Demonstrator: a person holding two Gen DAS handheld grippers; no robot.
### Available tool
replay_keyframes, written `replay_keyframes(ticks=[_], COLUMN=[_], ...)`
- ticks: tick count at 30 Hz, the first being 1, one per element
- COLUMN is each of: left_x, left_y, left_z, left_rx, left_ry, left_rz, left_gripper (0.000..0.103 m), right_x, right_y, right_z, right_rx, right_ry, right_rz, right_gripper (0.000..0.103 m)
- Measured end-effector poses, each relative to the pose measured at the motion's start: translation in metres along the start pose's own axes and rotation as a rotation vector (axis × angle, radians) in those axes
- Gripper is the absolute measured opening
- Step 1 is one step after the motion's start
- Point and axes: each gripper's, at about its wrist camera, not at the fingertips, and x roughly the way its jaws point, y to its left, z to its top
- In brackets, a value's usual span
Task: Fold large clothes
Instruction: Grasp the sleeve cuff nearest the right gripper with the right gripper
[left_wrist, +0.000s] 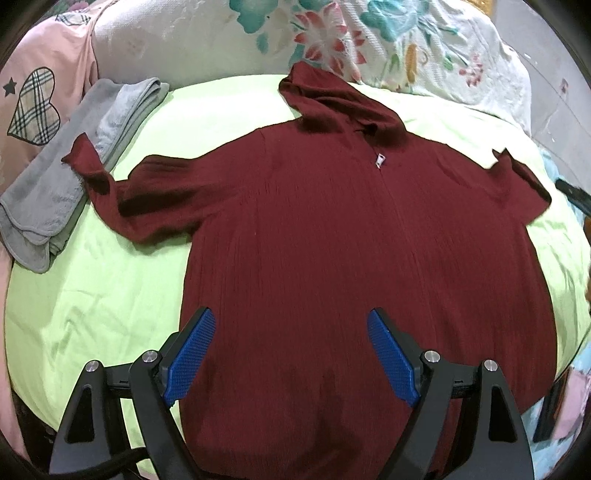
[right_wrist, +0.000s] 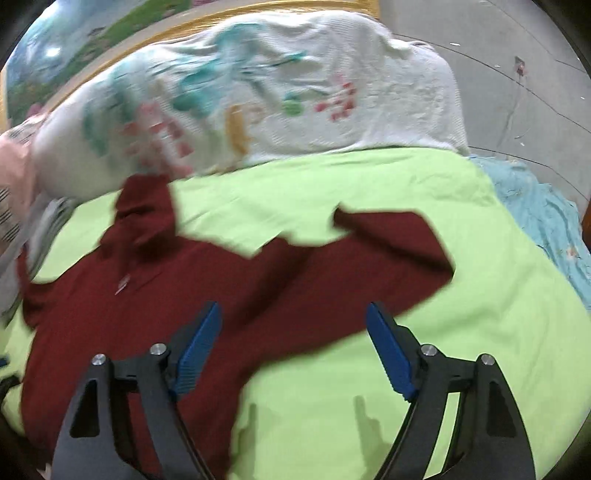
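Note:
A dark red zip hoodie (left_wrist: 332, 236) lies front up and spread flat on a light green sheet (left_wrist: 92, 288). Its hood (left_wrist: 332, 99) points away from me, and a white zipper pull (left_wrist: 379, 160) sits at the neck. My left gripper (left_wrist: 291, 325) hovers above the lower body of the hoodie, open, with nothing between its blue pads (left_wrist: 192, 354). In the blurred right wrist view the hoodie (right_wrist: 155, 314) fills the left side and its right sleeve (right_wrist: 391, 243) stretches out over the green sheet (right_wrist: 480, 314). My right gripper (right_wrist: 293, 317) is open above the sleeve's lower edge, holding nothing.
A folded grey towel (left_wrist: 70, 173) lies at the left, under the left sleeve's cuff (left_wrist: 86, 155). A floral quilt (left_wrist: 369, 40) is bunched along the far side. Pink fabric with a plaid heart (left_wrist: 35, 107) lies at the far left; light blue bedding (right_wrist: 546, 221) and grey floor (right_wrist: 517, 74) lie right.

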Motion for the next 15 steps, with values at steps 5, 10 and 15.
replay_keyframes(ticks=[5, 10, 15], left_x=[0.018, 0.039, 0.052], left_y=[-0.003, -0.009, -0.007], left_z=[0.011, 0.014, 0.018], left_rx=[-0.008, 0.019, 0.021], left_ry=[0.038, 0.080, 0.097], left_rz=[-0.008, 0.019, 0.029], left_gripper=[0.086, 0.086, 0.086], right_x=[0.081, 0.149, 0.185], right_y=[-0.038, -0.043, -0.061], right_z=[0.044, 0.063, 0.070], right_rx=[0.002, -0.098, -0.078], right_ry=[0.065, 0.140, 0.224], right_rz=[-0.060, -0.116, -0.151], right_gripper=[0.071, 0.071, 0.019])
